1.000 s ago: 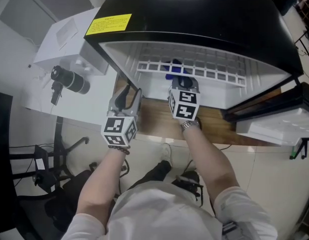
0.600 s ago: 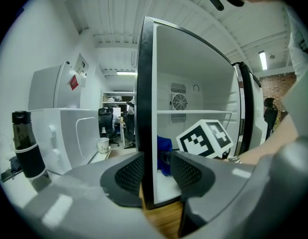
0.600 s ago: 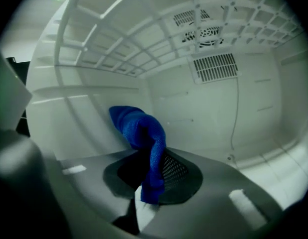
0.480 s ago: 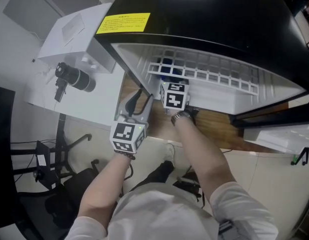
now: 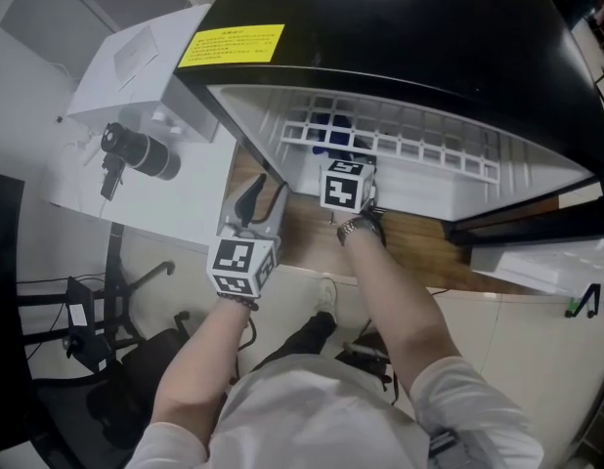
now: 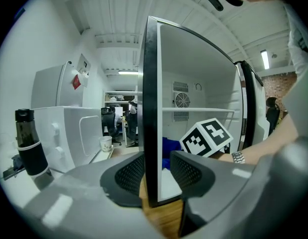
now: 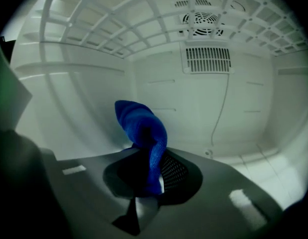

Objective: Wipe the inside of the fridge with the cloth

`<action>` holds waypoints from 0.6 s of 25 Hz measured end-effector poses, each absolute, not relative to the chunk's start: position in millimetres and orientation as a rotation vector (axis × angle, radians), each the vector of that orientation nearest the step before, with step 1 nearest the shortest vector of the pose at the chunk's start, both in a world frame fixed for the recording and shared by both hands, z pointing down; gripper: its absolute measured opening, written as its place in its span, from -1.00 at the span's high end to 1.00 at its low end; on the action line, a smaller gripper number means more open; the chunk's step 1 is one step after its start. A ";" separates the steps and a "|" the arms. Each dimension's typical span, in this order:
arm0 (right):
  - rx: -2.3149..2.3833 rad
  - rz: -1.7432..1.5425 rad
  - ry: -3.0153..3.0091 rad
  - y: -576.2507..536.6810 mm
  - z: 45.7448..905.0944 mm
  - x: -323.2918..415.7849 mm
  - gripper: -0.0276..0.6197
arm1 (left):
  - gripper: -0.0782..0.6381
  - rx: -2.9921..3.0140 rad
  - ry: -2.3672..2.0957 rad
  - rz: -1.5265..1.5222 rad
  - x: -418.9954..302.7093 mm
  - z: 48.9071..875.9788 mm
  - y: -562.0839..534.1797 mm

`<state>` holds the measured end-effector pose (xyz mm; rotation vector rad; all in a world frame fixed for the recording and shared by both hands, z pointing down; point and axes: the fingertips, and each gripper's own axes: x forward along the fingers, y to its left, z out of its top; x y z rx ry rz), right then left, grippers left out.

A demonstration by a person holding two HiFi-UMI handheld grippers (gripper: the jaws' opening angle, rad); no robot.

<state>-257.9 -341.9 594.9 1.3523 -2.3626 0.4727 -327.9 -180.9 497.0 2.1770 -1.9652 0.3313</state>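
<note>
The black fridge stands open with a white inside. My right gripper reaches in under the wire shelf; its marker cube shows at the opening. It is shut on the blue cloth, which sticks up from between the pads of my right gripper toward the back wall. Through the shelf the cloth shows as a blue patch. My left gripper straddles the front edge of the fridge's left wall, its pads closed against it. From above, my left gripper sits at that wall's lower corner.
A white appliance and a black bottle stand left of the fridge. The fridge rests on a wooden board. Its open door juts out at the right. An office chair is on the floor at the left.
My right gripper has gone deeper into the fridge and lower with the cloth. My left gripper has stayed at the left wall's edge.
</note>
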 end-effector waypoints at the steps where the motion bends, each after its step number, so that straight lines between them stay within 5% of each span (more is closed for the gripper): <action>1: 1.361 0.475 -2.357 -342.9 594.9 -253.3 0.74 | 0.36 2.173 -1.968 0.332 -328.3 497.5 -180.6; 15: 1.478 0.476 -2.283 -352.8 594.3 -181.9 0.74 | 0.36 2.141 -1.995 0.329 -327.1 497.3 -184.9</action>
